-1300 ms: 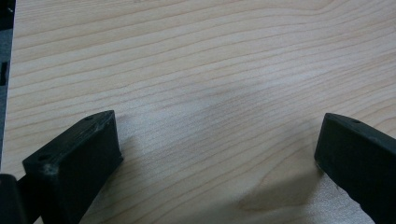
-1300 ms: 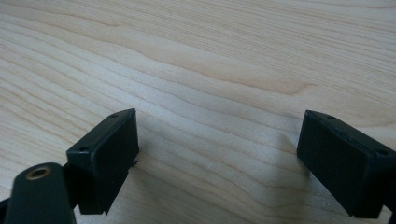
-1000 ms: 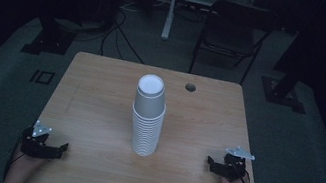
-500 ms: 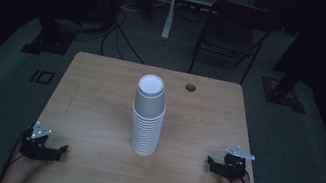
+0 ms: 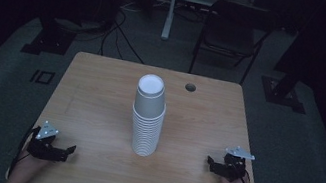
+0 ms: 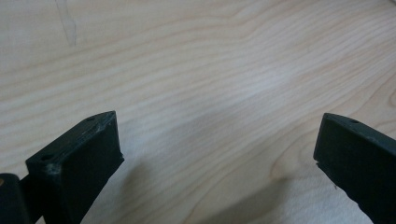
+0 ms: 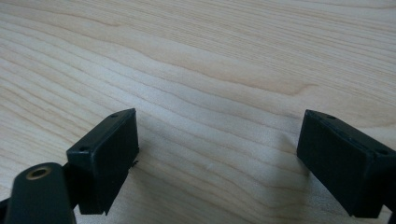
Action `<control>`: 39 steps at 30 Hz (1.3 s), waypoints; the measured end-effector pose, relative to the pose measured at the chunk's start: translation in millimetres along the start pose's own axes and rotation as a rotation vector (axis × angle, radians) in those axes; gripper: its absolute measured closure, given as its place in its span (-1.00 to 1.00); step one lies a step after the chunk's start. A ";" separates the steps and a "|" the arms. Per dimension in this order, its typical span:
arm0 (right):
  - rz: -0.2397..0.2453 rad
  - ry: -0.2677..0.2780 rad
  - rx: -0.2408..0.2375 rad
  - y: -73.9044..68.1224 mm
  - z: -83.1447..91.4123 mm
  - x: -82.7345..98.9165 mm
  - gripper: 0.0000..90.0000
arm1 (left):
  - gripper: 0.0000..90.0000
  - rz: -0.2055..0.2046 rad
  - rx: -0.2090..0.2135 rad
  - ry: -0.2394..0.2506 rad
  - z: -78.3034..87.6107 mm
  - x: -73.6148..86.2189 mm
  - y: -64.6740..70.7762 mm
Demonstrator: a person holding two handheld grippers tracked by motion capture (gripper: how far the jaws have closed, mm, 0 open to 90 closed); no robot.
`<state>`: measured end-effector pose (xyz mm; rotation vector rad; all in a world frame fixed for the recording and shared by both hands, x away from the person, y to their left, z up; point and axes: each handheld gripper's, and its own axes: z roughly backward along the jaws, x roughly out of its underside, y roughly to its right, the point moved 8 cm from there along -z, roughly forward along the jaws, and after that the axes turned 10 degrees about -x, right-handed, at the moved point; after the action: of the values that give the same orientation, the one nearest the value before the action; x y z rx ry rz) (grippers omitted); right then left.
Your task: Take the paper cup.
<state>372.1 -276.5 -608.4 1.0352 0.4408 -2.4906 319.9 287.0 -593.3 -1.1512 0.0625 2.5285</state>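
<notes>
Stack of white paper cups (image 5: 147, 119) — nested upside down, bases upward, forming one upright column. The top cup's round base faces up. Position: middle of the wooden surface (image 5: 100, 90), rim of the lowest cup resting flat — column vertical.

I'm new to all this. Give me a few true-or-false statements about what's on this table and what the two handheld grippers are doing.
1. The tall stack of white paper cups stands upside down mid-table. True.
2. The left gripper grips a cup. False: its jaws are open over bare wood.
3. The right gripper is open and empty. True.
4. The light wooden table has a round hole near its far edge. True.
5. The cups lie scattered. False: all are nested in one stack.
</notes>
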 end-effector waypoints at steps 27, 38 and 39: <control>0.000 0.000 -0.001 0.1 0.0 0.0 -0.74 | -0.97 -0.148 0.135 0.027 -10.4 -38.8 54.0; 0.000 0.000 -0.001 0.0 0.0 0.0 -0.74 | -0.97 -0.151 0.222 0.096 4.5 -67.3 75.8; 0.000 0.000 0.000 0.0 0.0 0.0 -0.74 | -0.97 -0.149 0.240 0.104 6.3 -70.4 77.8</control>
<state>372.2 -276.5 -608.5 1.0347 0.4409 -2.4906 331.3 194.0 -545.5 -1.1437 0.2871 2.2595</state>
